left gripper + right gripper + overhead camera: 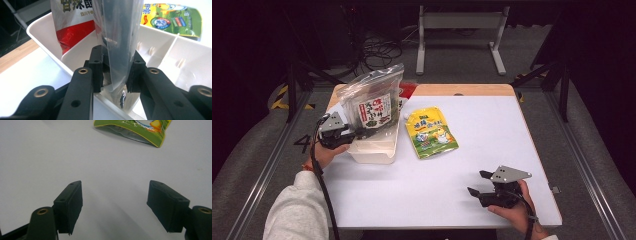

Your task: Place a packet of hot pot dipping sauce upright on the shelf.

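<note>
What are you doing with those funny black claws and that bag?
A person holds a gripper in each hand. The left gripper is shut on a clear snack bag, holding it upright over a white bin. The right gripper rests open and empty near the table's front edge. A yellow pouch lies flat beside the bin.

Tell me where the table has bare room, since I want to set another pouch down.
The widest free patch lies between the yellow-green pouch, the right gripper and the table's right edge. The left rear is crowded: the white bin, the clear bag and the left gripper.
</note>
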Action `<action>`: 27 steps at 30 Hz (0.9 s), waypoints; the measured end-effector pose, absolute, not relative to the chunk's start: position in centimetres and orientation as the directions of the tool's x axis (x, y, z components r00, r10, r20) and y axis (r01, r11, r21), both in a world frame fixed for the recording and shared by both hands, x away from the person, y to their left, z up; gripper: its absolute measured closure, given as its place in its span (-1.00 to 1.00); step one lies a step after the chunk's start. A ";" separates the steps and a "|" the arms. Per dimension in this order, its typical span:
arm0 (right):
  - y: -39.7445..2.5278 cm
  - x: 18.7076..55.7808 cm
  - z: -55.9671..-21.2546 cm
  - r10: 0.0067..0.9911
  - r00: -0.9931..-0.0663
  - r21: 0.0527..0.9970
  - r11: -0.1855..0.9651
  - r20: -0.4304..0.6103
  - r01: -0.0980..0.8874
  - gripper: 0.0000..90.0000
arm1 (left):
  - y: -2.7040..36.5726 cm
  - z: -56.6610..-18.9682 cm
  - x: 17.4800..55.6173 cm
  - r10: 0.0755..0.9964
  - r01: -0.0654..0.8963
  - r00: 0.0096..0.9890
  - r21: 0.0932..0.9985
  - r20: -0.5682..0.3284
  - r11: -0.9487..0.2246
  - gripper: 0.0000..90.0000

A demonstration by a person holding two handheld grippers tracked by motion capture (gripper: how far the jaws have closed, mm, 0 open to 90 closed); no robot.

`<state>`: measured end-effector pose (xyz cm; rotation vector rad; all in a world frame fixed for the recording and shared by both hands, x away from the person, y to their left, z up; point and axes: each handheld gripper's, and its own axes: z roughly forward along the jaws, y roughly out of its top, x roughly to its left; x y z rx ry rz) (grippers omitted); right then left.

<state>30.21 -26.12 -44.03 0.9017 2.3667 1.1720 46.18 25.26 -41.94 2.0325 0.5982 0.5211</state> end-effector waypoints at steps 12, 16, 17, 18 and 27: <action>-26.4 30.4 -43.9 0.686 -0.727 0.804 0.449 -0.029 0.391 -0.40 | 25.3 -41.6 45.9 0.633 0.226 0.765 0.873 0.116 -0.433 0.41; -26.5 30.3 -43.8 0.686 -0.727 0.806 0.446 -0.029 0.389 -0.41 | 25.6 -41.4 45.6 0.659 0.229 0.745 0.888 0.104 -0.399 0.27; -26.5 30.3 -43.8 0.687 -0.726 0.807 0.445 -0.029 0.388 -0.41 | 25.7 -41.3 45.6 0.659 0.226 0.745 0.890 0.104 -0.396 0.21; -26.5 30.3 -43.8 0.688 -0.726 0.808 0.445 -0.030 0.388 -0.41 | 25.8 -41.1 45.4 0.666 0.225 0.739 0.893 0.104 -0.390 0.19; -26.7 30.6 -43.6 0.702 -0.711 0.811 0.437 -0.039 0.387 -0.40 | 25.8 -39.8 43.7 0.716 0.236 0.693 0.910 0.088 -0.340 -0.32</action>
